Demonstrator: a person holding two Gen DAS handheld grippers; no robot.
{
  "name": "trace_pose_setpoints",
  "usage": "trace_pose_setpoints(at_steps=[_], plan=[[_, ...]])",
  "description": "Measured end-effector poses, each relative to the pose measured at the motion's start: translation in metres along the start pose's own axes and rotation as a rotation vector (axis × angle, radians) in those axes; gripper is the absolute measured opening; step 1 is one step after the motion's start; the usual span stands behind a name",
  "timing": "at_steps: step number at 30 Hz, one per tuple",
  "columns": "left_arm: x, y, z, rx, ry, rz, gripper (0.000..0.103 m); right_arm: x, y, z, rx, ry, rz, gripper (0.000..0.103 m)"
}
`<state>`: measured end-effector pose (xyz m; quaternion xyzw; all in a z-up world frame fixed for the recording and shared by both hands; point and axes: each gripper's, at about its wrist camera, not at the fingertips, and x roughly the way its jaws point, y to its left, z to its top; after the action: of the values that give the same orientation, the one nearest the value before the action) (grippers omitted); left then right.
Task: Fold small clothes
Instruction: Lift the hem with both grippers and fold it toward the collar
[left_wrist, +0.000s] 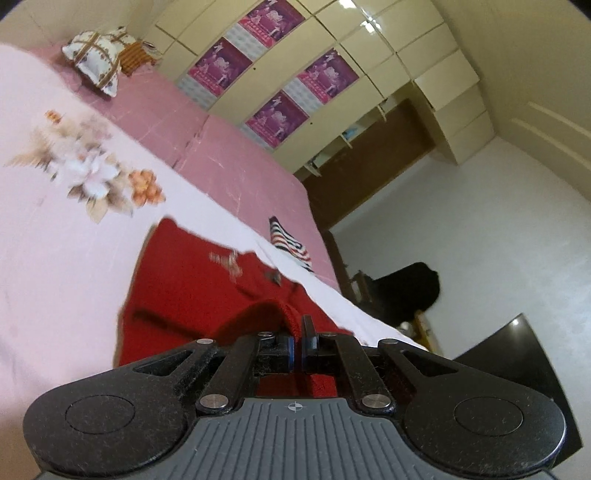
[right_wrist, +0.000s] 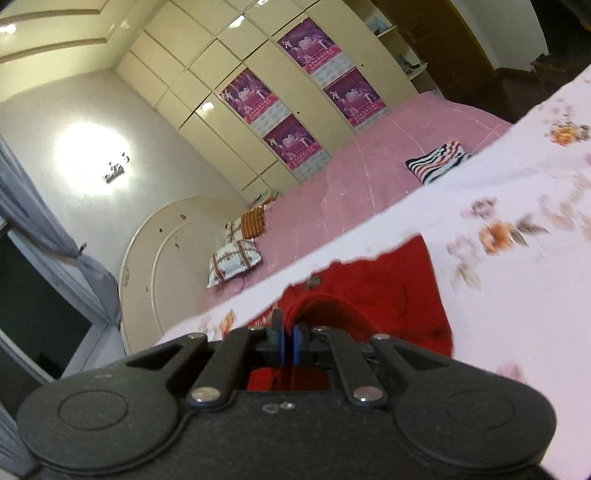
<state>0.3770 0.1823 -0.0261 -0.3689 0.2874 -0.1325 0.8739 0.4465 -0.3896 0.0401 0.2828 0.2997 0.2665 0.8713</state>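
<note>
Left gripper (left_wrist: 297, 334): jaws pressed together, pinching a thick rolled hem of the red garment (left_wrist: 192, 280), which bulges up just ahead of the blue pads. Right gripper (right_wrist: 286, 332): jaws likewise pressed together, nipping another fold of the same red garment (right_wrist: 369, 288), cloth humped over the fingertips and showing red again in the gap behind them. Rest of the garment spread flat on the pale floral sheet (left_wrist: 55, 240), near the sheet's far edge where it meets the pink bedcover (left_wrist: 229, 158). Small print or label on the red cloth, too blurred to read. Folded striped cloth (right_wrist: 437, 160) lying apart on the pink bedcover, just beyond the sheet's edge. Patterned pillows (left_wrist: 98, 61) at the far corner of the bed by the headboard (right_wrist: 162, 258). Cream wardrobe (right_wrist: 229, 122) with purple posters behind.
</note>
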Motion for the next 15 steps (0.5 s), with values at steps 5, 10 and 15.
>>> trace_pose_setpoints(at_steps=[5,10,15], plan=[[0.056,0.006,0.033,0.025,0.008,0.044,0.003,0.056,-0.018,0.027,-0.008,0.028,-0.002,0.005],[0.11,0.026,0.046,0.011,0.054,0.096,0.003,0.107,-0.056,0.036,0.065,0.065,-0.008,0.005],[0.148,0.046,0.045,-0.011,0.1,0.133,0.003,0.148,-0.095,0.032,0.168,0.103,-0.008,0.005]])
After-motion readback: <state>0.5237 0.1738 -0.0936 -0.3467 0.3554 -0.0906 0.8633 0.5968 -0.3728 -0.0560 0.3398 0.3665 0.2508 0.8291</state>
